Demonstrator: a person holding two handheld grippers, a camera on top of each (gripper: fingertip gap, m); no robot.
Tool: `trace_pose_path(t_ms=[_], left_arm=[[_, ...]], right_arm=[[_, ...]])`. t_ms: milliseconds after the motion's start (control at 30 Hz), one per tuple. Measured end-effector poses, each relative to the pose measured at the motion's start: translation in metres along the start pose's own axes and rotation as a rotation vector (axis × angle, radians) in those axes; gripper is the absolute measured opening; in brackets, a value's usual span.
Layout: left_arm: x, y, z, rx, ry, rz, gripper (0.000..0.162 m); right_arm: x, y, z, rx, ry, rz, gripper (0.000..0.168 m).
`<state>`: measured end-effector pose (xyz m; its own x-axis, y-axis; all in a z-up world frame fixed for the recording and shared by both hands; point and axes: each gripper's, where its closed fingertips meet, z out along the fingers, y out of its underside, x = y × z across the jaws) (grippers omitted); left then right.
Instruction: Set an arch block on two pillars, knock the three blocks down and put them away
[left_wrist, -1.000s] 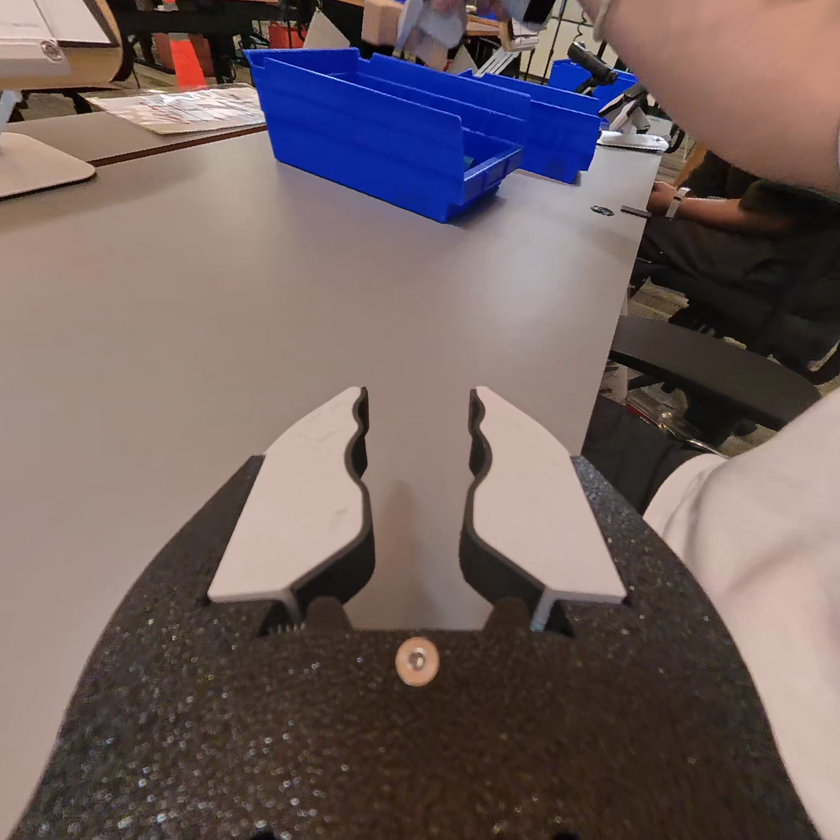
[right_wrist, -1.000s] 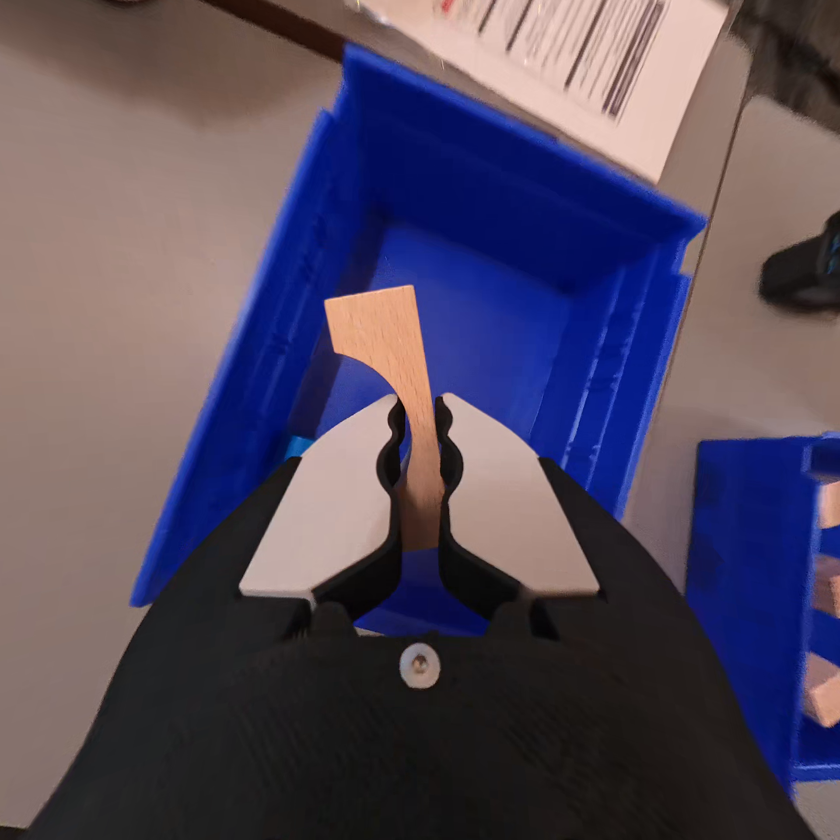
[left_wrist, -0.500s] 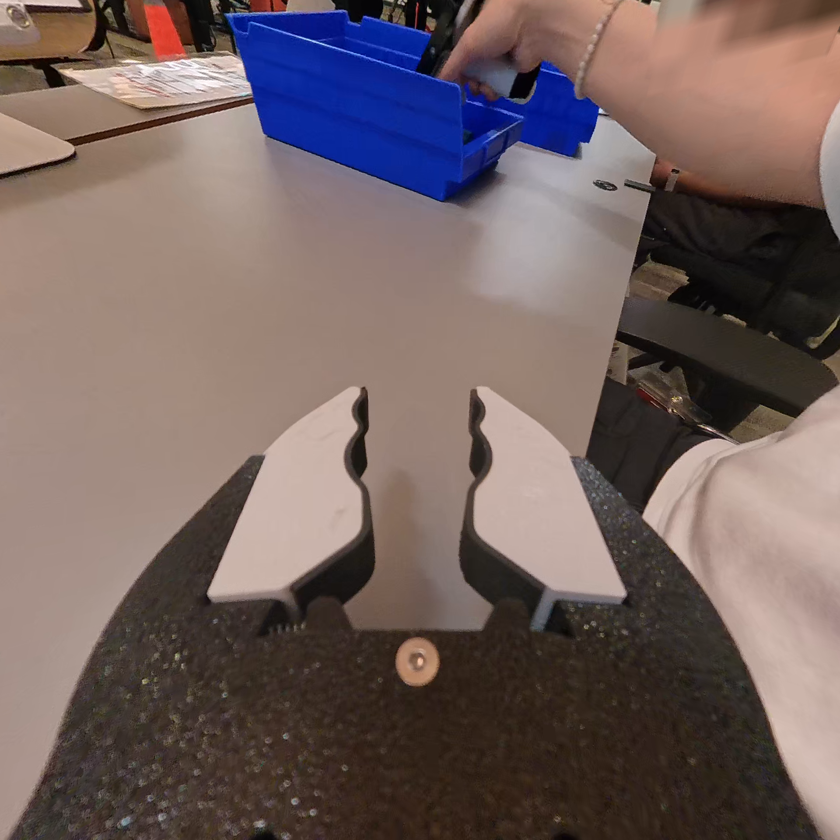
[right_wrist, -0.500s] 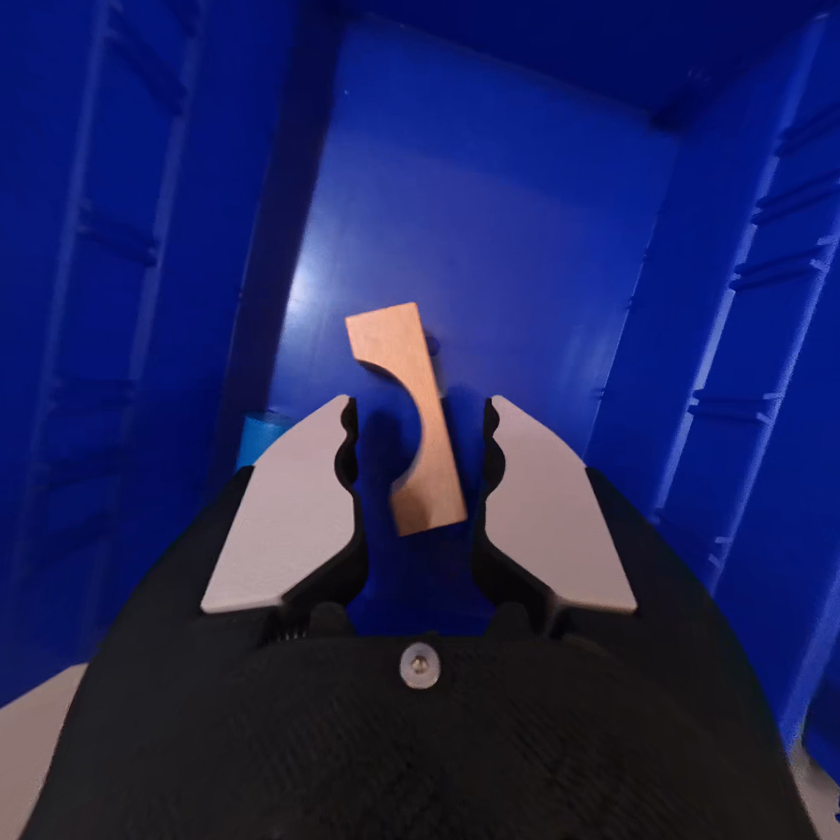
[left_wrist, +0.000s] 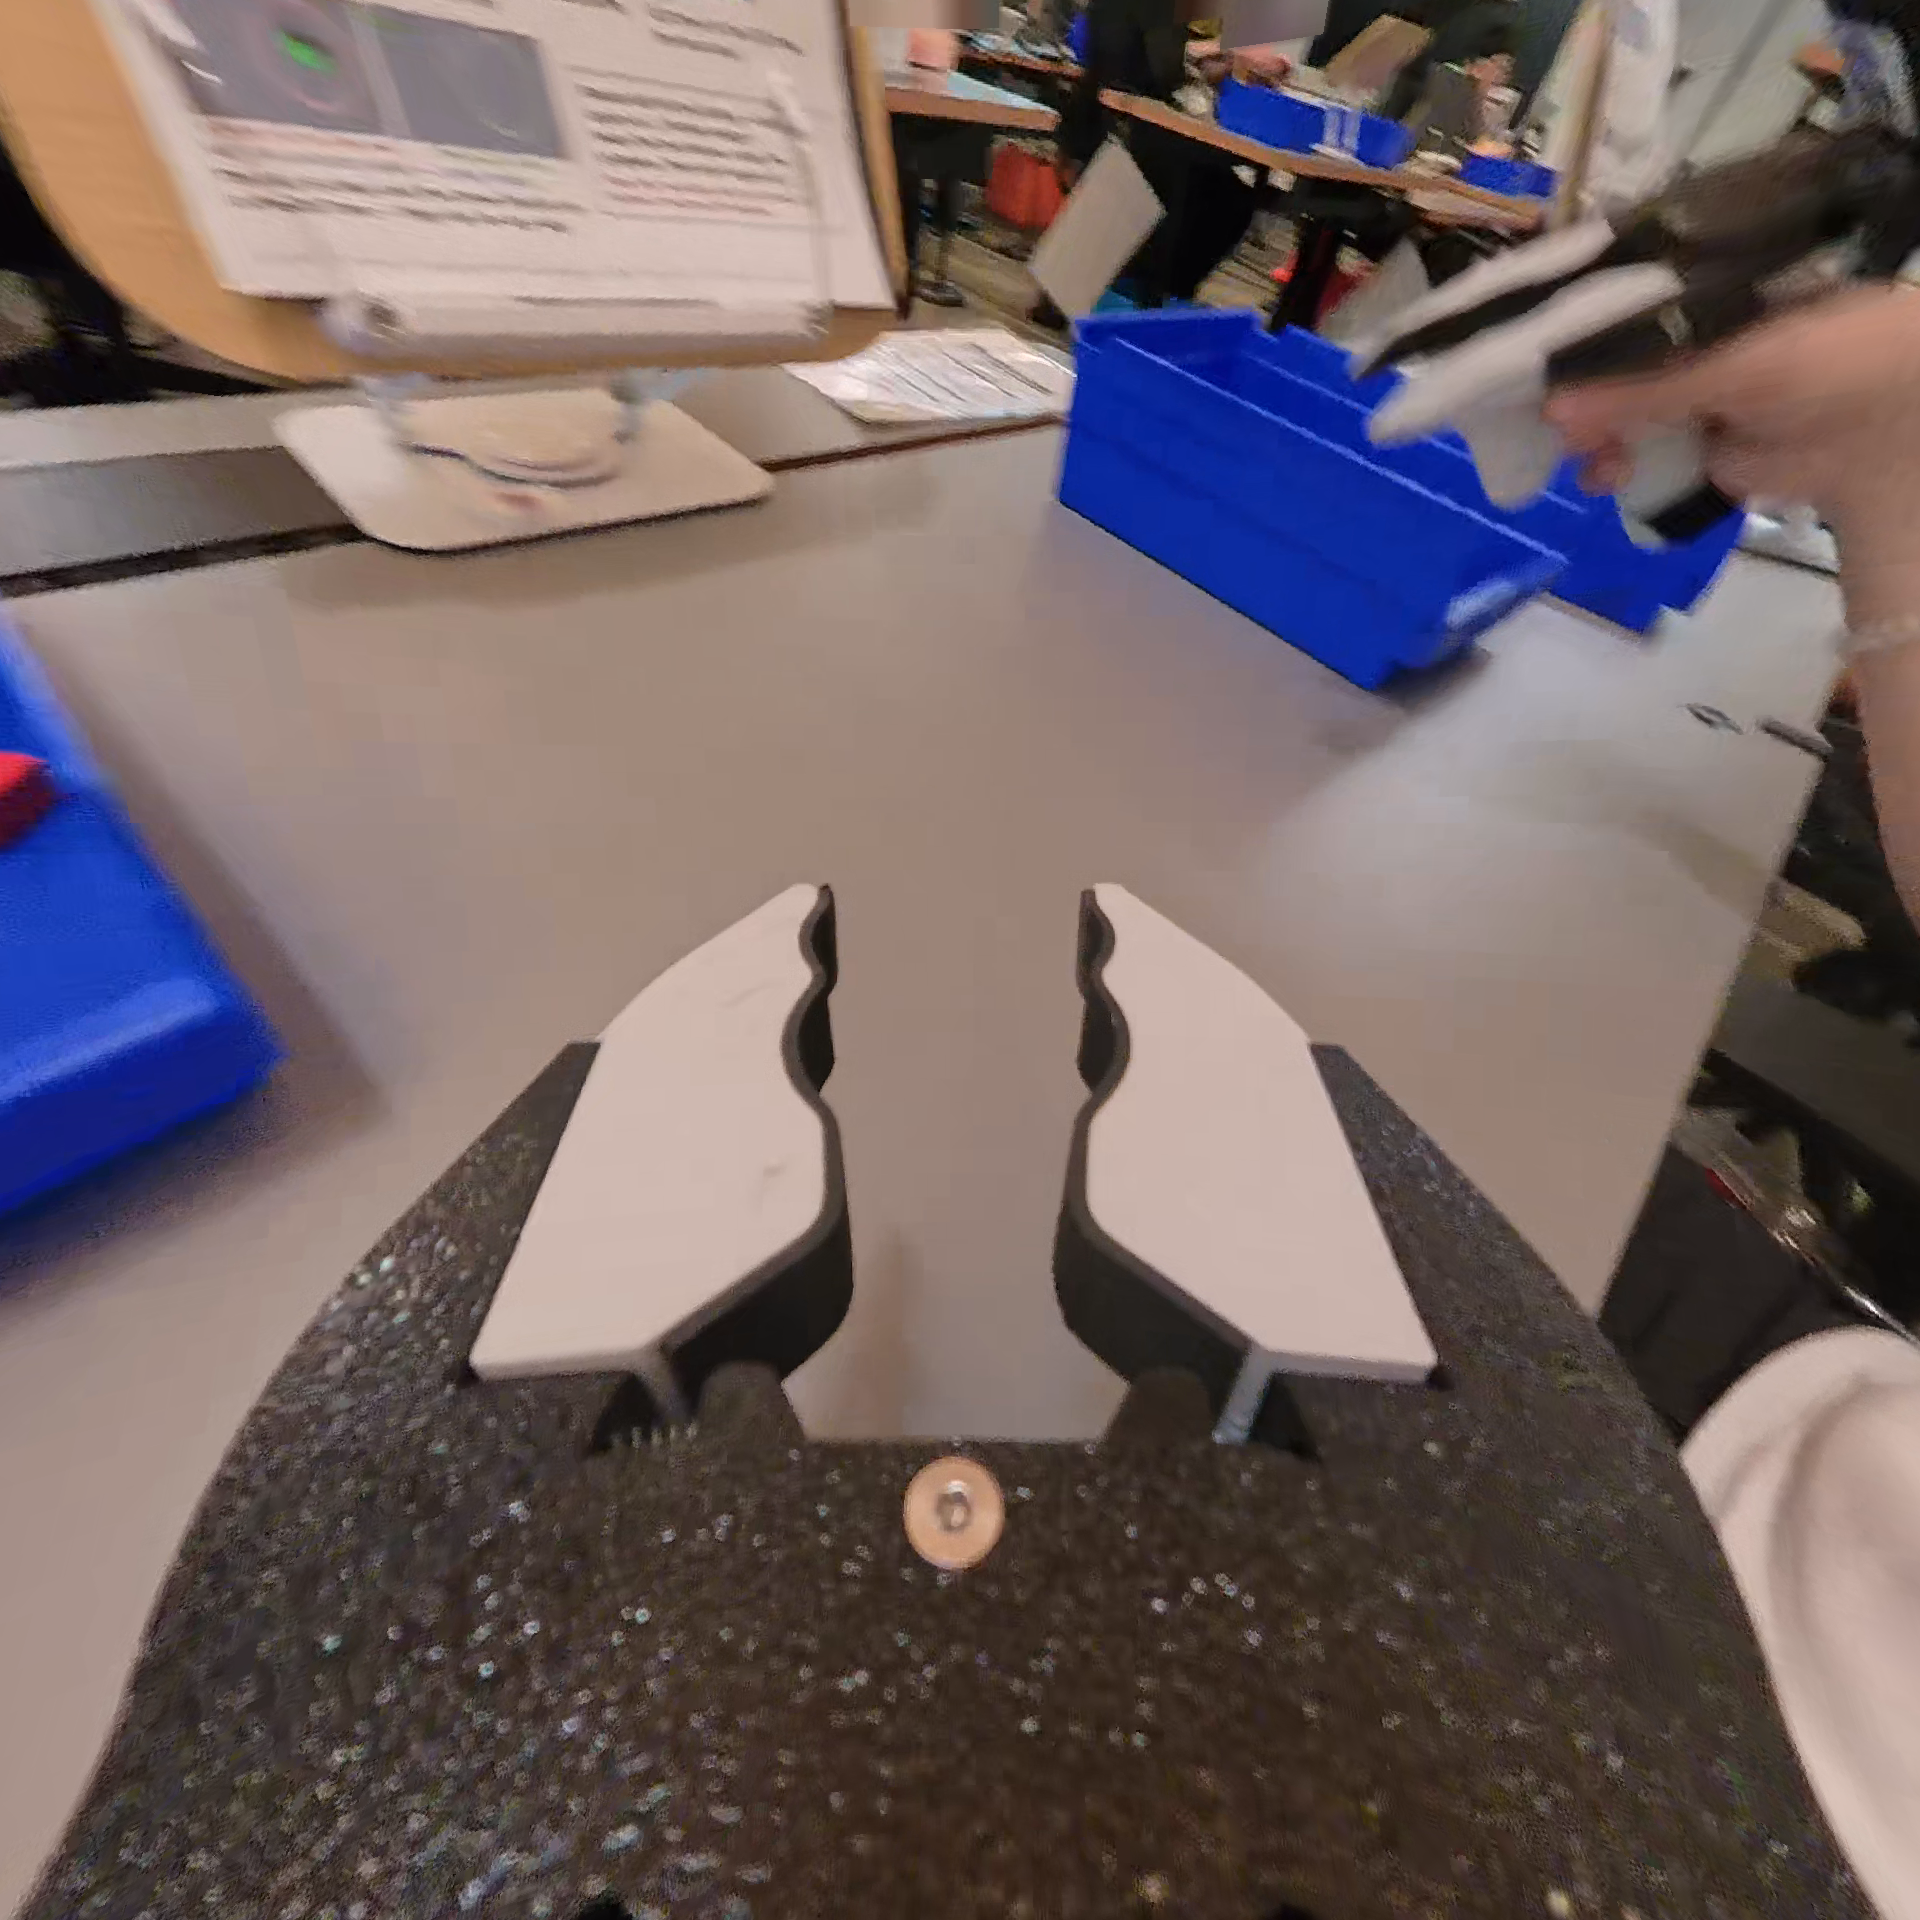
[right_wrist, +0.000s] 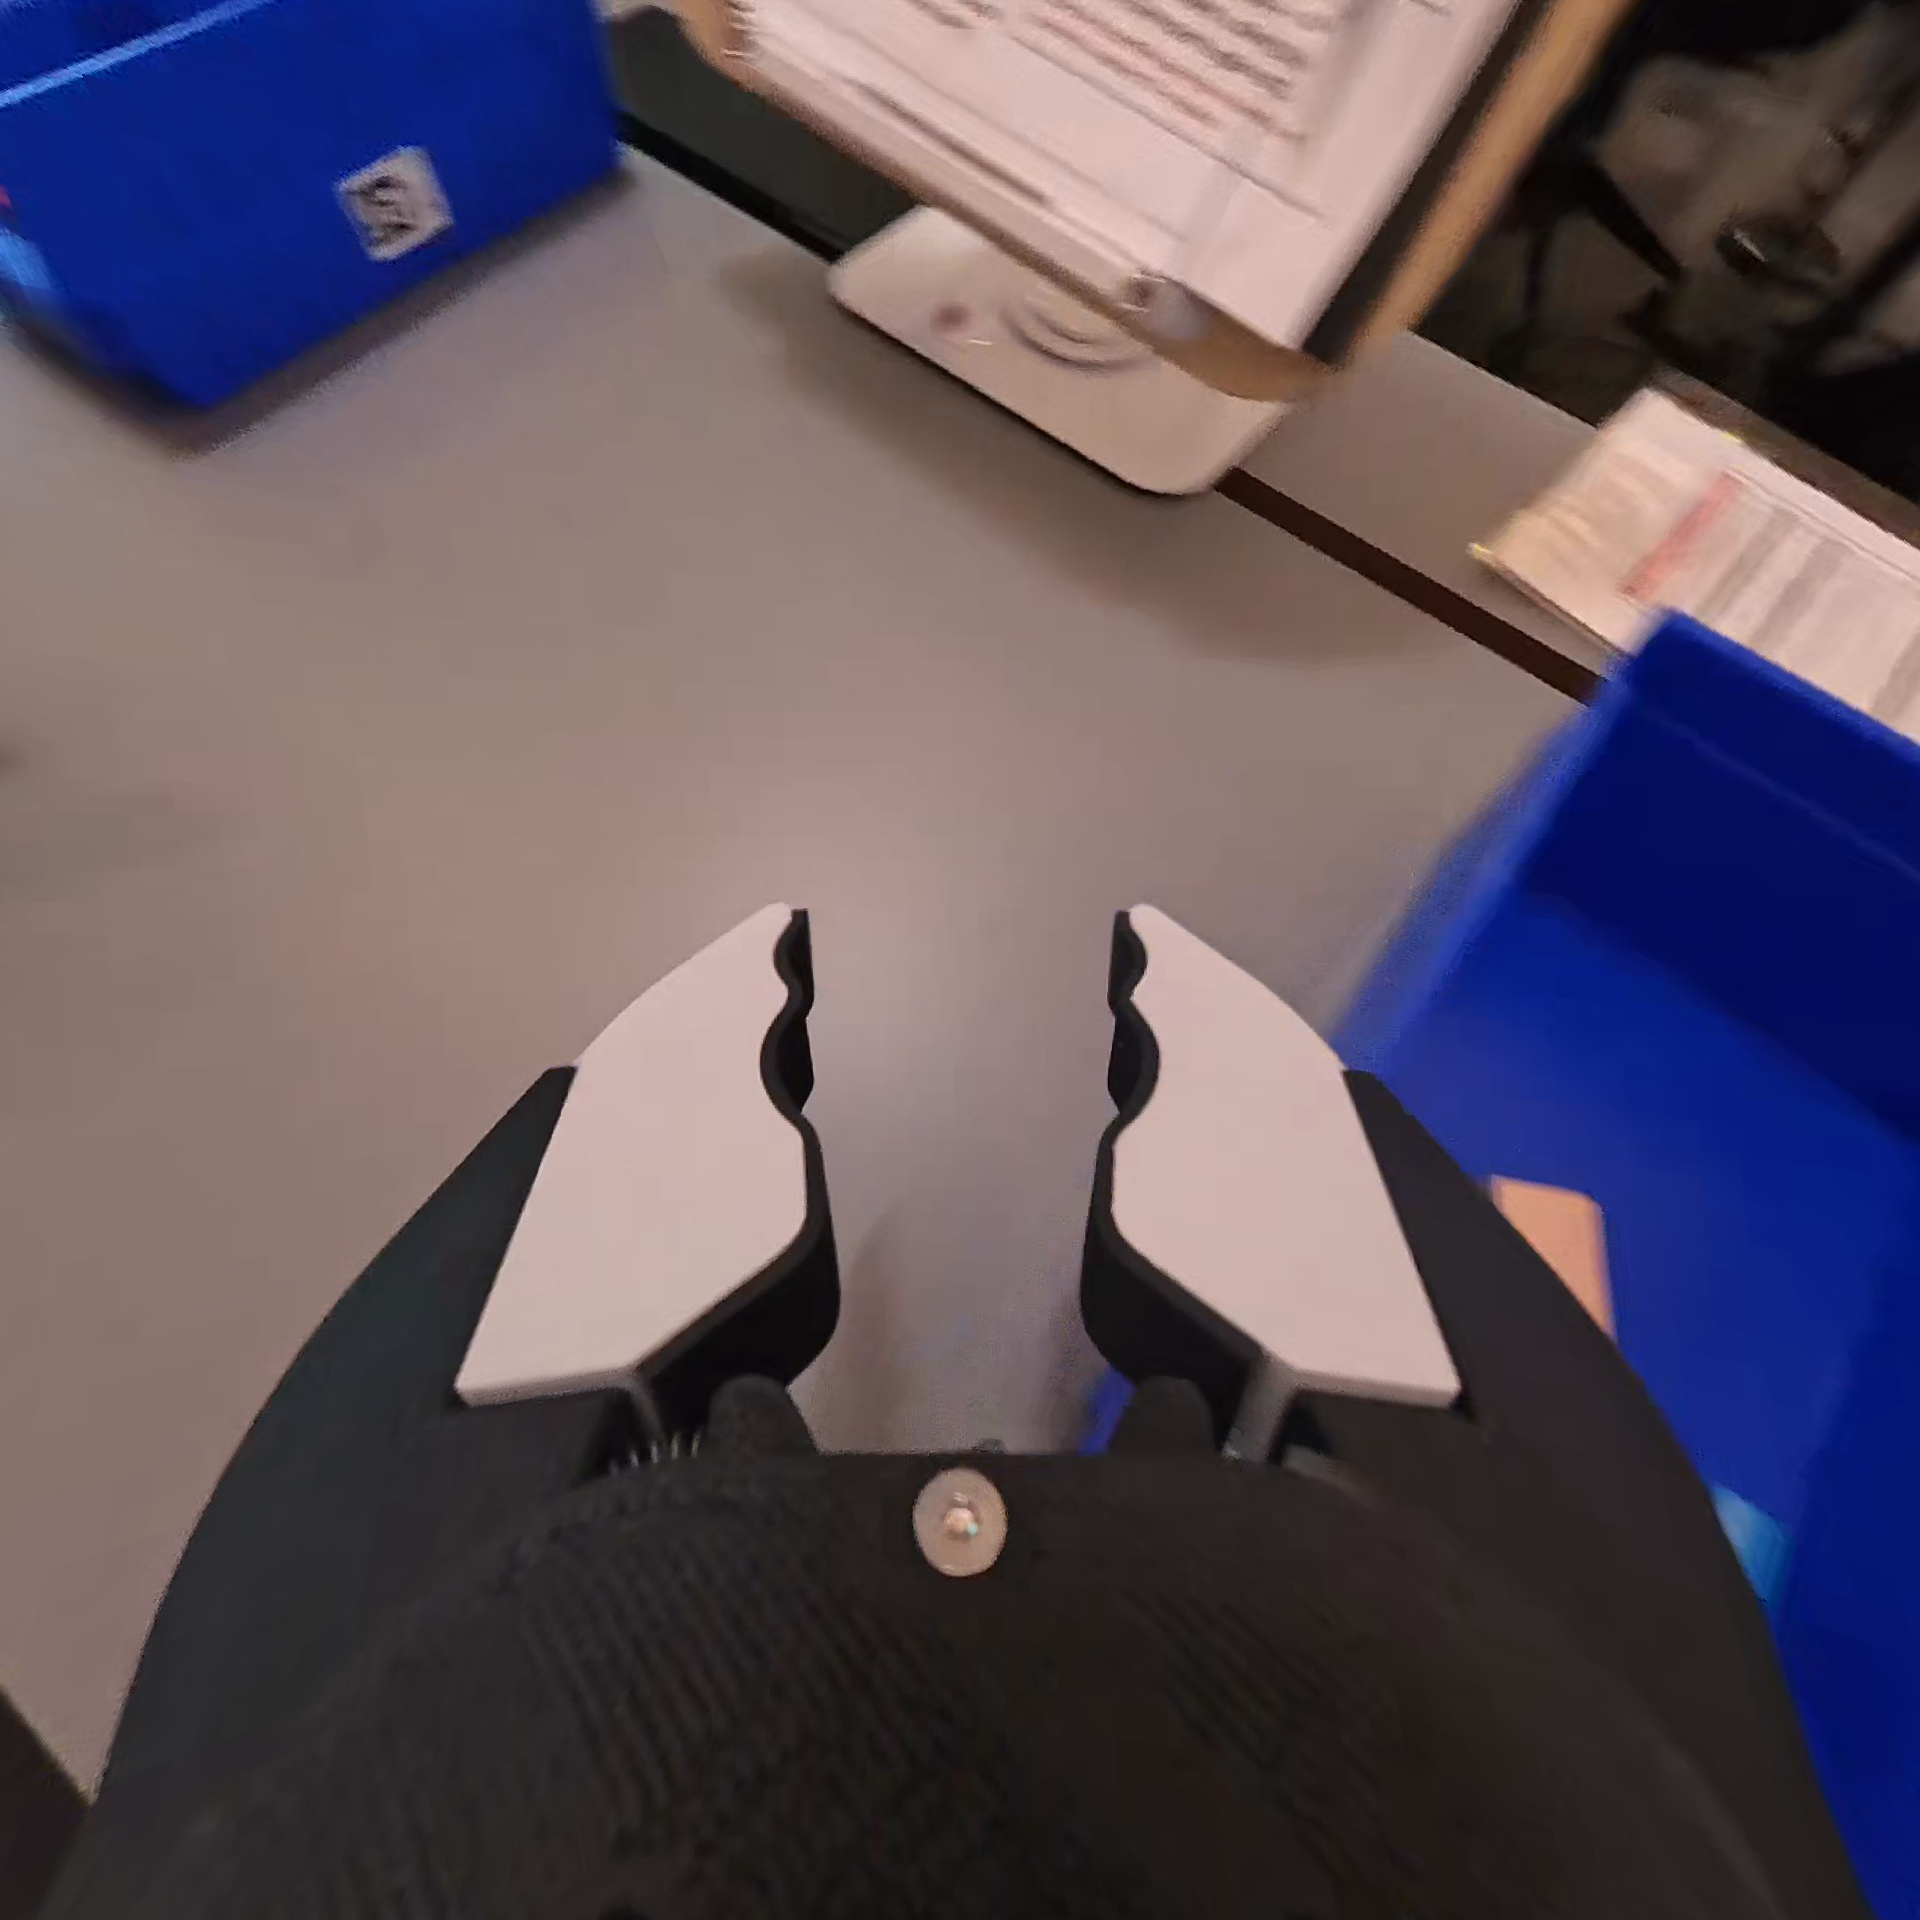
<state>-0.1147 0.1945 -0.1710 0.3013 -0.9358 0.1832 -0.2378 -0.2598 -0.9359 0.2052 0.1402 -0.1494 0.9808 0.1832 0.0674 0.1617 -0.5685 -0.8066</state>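
My left gripper is open and empty over the bare grey table. My right gripper is open and empty, above the table just left of a blue bin. A curved wooden piece lies inside that bin, partly hidden by my right finger. In the left wrist view the right gripper shows at the upper right, held in a hand above the same blue bin.
A stand holding a printed sheet sits on a white base at the table's back. Another blue bin holding something red is at the left; it also shows in the right wrist view. Papers lie behind. A black chair is beyond the right edge. The tips of one gripper are about 35 cm away from the tips of the other.
My right gripper opened and let the wooden piece go in the blue bin, then lifted out and swung left over the table. My left gripper turned left, staying open.
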Motion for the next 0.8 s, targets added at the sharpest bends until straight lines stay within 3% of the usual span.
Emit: trace_pose_path(t_ms=[167, 333, 467, 633, 800], left_arm=[[-0.080, -0.034, -0.022, -0.042, -0.188, 0.015, 0.046], [-0.169, -0.053, -0.035, -0.205, -0.375, -0.010, 0.052], [-0.224, -0.059, -0.010, -0.335, -0.397, -0.228, 0.065], [-0.274, -0.035, 0.046, -0.589, -0.400, -0.552, 0.077], [-0.313, -0.014, 0.083, -0.649, -0.536, -0.901, 0.083]], right_arm=[[-0.076, 0.010, 0.023, -0.001, -0.151, -0.132, 0.056], [-0.099, 0.030, 0.029, -0.030, -0.196, -0.166, 0.056], [-0.098, 0.041, 0.029, -0.044, -0.200, -0.125, 0.056], [-0.104, 0.053, 0.025, -0.051, -0.212, -0.089, 0.056], [-0.104, 0.067, 0.018, -0.073, -0.189, -0.086, 0.056]])
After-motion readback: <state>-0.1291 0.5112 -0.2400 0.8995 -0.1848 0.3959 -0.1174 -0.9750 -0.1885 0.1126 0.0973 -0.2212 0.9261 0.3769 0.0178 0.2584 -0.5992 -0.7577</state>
